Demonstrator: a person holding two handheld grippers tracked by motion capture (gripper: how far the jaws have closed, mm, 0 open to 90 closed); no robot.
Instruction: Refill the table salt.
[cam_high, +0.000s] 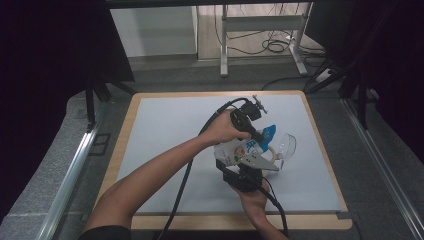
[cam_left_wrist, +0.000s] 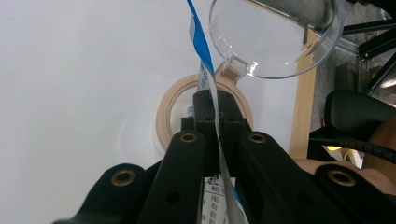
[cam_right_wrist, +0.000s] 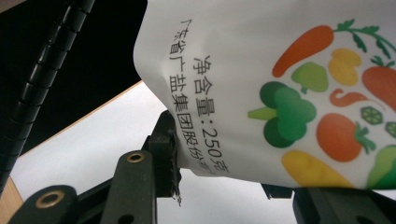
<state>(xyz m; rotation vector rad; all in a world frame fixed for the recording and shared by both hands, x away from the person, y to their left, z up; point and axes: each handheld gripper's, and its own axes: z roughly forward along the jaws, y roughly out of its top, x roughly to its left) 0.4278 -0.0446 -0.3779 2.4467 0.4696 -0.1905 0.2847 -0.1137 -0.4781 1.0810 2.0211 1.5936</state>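
A white pouch (cam_high: 234, 151) printed with vegetables and a blue top edge hangs above the table between both grippers. My left gripper (cam_high: 261, 136) comes in from above and is shut on the pouch's thin blue top strip (cam_left_wrist: 201, 44), which runs between its jaws (cam_left_wrist: 215, 105). From the near side my right gripper (cam_high: 239, 165) reaches in and is shut on the lower end of the pouch (cam_right_wrist: 243, 70). Its left pad (cam_right_wrist: 169, 158) presses on the pouch wall beside the printed text.
A beige tape roll (cam_left_wrist: 170, 100) and a clear plastic bowl-shaped container (cam_left_wrist: 275, 37) lie on the white mat (cam_high: 165, 130) right of the pouch, near the wooden right edge (cam_left_wrist: 303, 102). Black cables trail from both grippers. A metal desk frame (cam_high: 224, 45) stands beyond the table.
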